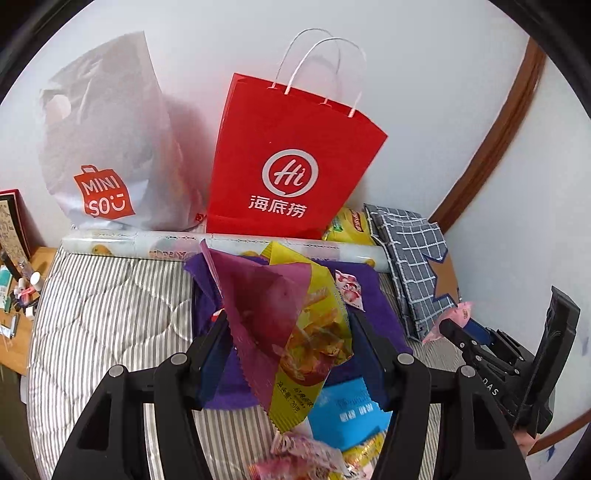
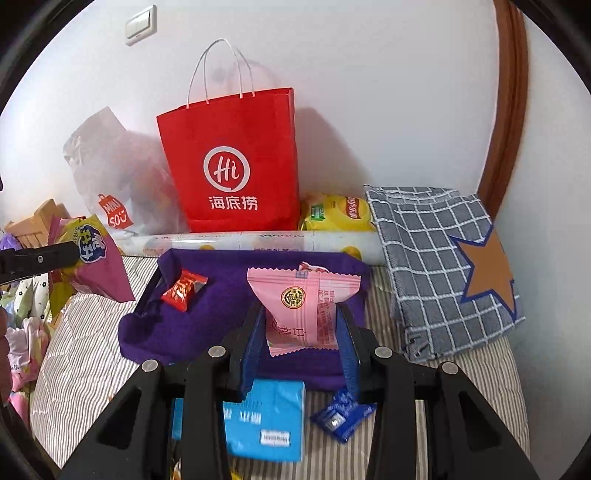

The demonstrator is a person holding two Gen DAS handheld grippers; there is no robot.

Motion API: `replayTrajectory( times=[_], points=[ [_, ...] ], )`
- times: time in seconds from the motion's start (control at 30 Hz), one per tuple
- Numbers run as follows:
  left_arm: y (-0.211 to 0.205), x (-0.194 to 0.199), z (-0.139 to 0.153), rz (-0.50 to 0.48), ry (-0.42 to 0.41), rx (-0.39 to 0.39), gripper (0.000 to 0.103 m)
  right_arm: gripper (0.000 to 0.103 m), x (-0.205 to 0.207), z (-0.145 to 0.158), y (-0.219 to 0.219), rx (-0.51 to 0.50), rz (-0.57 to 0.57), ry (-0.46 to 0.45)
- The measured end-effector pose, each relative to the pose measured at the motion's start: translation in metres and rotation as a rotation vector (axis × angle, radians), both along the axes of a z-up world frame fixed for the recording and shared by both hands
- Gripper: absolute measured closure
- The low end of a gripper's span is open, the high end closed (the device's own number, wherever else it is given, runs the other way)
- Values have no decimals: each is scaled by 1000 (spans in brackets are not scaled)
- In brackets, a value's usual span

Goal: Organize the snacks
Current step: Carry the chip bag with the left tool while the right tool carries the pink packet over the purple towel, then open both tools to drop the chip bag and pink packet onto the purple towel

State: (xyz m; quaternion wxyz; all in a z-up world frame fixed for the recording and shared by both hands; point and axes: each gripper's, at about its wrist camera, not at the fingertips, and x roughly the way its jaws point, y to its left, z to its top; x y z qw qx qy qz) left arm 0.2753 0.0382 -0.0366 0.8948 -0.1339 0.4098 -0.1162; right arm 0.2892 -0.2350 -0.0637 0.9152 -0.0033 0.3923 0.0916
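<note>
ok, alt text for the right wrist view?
The right gripper holds a pink snack packet above a purple cloth bag on a striped bed. A red paper bag stands against the wall behind; at far left, the left gripper holds a purple-and-yellow snack packet.

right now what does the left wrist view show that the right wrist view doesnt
Only the left wrist view: the left gripper shut on a yellow and magenta snack bag, and a wooden desk with small items. Only the right wrist view: a wall switch, a red candy, a blue wrapper. Both: red paper bag, purple cloth, right gripper holding a pink packet.
</note>
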Motion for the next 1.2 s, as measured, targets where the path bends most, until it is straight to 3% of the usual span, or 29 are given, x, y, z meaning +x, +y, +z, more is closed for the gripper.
replayTrajectory(
  times=[0.23,0.77,1.2],
  points=[
    [6,27,-32,3,73,-19,43,64,26,-18,10,-2,9,26],
    [-3,68,-104,-65,223,-36,43,64,74,-100,6,11,-14,162],
    [-18,79,-135,-120,268,-62,42,64,83,-124,8,-10,9,223]
  ],
)
